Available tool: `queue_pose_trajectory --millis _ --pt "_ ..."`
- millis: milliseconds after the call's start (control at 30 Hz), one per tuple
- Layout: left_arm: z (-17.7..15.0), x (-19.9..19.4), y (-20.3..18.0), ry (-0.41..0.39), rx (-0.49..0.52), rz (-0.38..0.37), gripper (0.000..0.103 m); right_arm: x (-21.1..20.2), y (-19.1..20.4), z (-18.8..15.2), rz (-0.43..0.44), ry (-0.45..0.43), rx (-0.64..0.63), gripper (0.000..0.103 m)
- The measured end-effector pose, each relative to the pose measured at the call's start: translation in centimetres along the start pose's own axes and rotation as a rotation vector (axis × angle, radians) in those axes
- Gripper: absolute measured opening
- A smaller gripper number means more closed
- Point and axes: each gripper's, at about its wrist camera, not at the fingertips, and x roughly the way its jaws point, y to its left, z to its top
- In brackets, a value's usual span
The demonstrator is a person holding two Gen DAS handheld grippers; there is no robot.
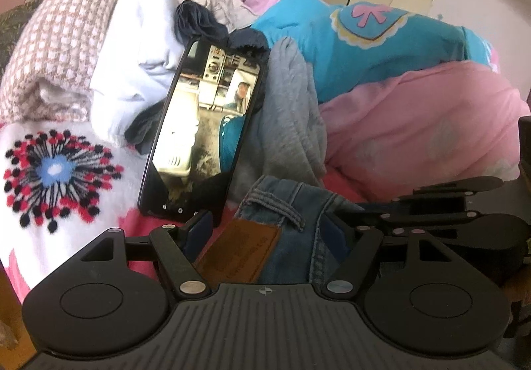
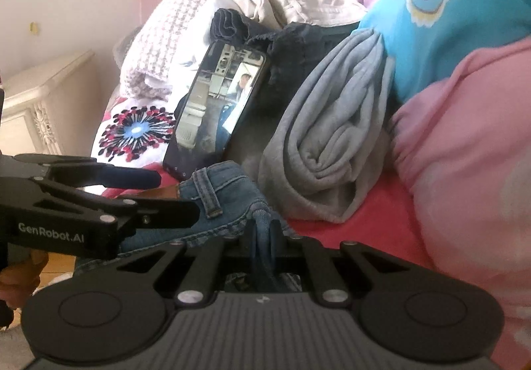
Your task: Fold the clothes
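Nearest, blue jeans (image 2: 229, 190) on the red bed cover (image 2: 375, 230), brown leather patch (image 1: 239, 254) up, waistband between both tools. Right hand-held gripper (image 2: 264, 237) pinched tight on a bunched fold of the denim. Left hand-held gripper (image 1: 268, 230) spread wide, straddling the patch, pads apart from the cloth, gripping nothing. Just behind, black phone (image 1: 205, 131) propped upright against a dark garment (image 2: 292, 41), blocking part of the pile. Beside it, rolled grey garment (image 2: 335, 141). Further back, pink blanket (image 1: 421, 124), teal blanket (image 1: 318, 48), white flower-print cloth (image 1: 59, 171), checked towel (image 1: 63, 28).
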Motion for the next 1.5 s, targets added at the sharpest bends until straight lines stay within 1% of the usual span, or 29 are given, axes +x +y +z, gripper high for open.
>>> queue_pose_trajectory --millis 167,300,400,467,500,567,600,733,833,900,967,1067,1167,1233,1300,1367,1500 --pt "-0.2 1.2 -0.1 0.011 0.014 0.003 0.071 0.9 -0.4 -0.1 -0.030 0.006 0.002 0.007" --pt "-0.7 2.4 -0.3 0.028 0.041 0.026 0.072 1.9 -0.9 -0.5 -0.032 0.021 0.017 0.007" --pt "-1.0 3.1 -0.5 0.042 0.061 0.047 0.071 3.0 -1.3 -0.9 -0.029 0.047 0.035 0.008" --pt "-1.2 3.4 -0.5 0.049 0.068 0.058 0.071 3.4 -1.8 -1.1 -0.022 0.057 0.060 0.009" --pt "-1.1 3.4 -0.5 0.051 0.069 0.061 0.071 3.2 -2.1 -1.0 -0.012 0.054 0.080 0.012" --pt "-1.0 3.3 -0.5 0.052 0.074 0.068 0.072 2.4 -2.9 -0.9 -0.012 0.044 0.122 0.030" --pt "-0.9 3.2 -0.5 0.052 0.076 0.072 0.072 1.7 -3.3 -0.8 -0.021 0.039 0.141 0.043" --pt "-0.4 2.3 -0.7 0.036 0.093 0.097 0.072 -2.7 -4.3 -1.2 -0.067 0.008 0.150 0.049" --pt "0.1 1.5 -1.0 0.014 0.111 0.115 0.072 -6.5 -4.9 -2.3 -0.102 -0.025 0.145 0.053" --pt "0.6 1.2 -1.7 0.005 0.137 0.109 0.072 -8.3 -5.2 -3.1 -0.124 -0.032 0.146 0.052" --pt "1.1 1.3 -2.7 0.006 0.174 0.090 0.073 -9.3 -5.4 -4.0 -0.139 -0.029 0.152 0.052" --pt "1.2 2.0 -4.5 0.027 0.246 0.059 0.073 -9.3 -5.9 -5.0 -0.149 -0.009 0.167 0.049" --pt "0.7 3.4 -6.0 0.057 0.317 0.055 0.073 -8.5 -6.6 -5.9 -0.147 0.005 0.208 0.039" --pt "0.1 4.2 -6.6 0.077 0.354 0.072 0.073 -7.6 -7.0 -6.5 -0.152 0.021 0.226 0.023" --pt "-0.1 4.4 -6.8 0.079 0.378 0.087 0.073 -6.3 -7.3 -7.3 -0.156 0.045 0.229 0.017" --pt "-0.2 4.6 -6.8 0.086 0.383 0.090 0.073 -5.4 -7.3 -8.0 -0.163 0.058 0.224 0.017" --pt "-0.4 5.2 -6.9 0.108 0.397 0.100 0.073 -4.7 -7.6 -8.5 -0.174 0.055 0.225 0.017"
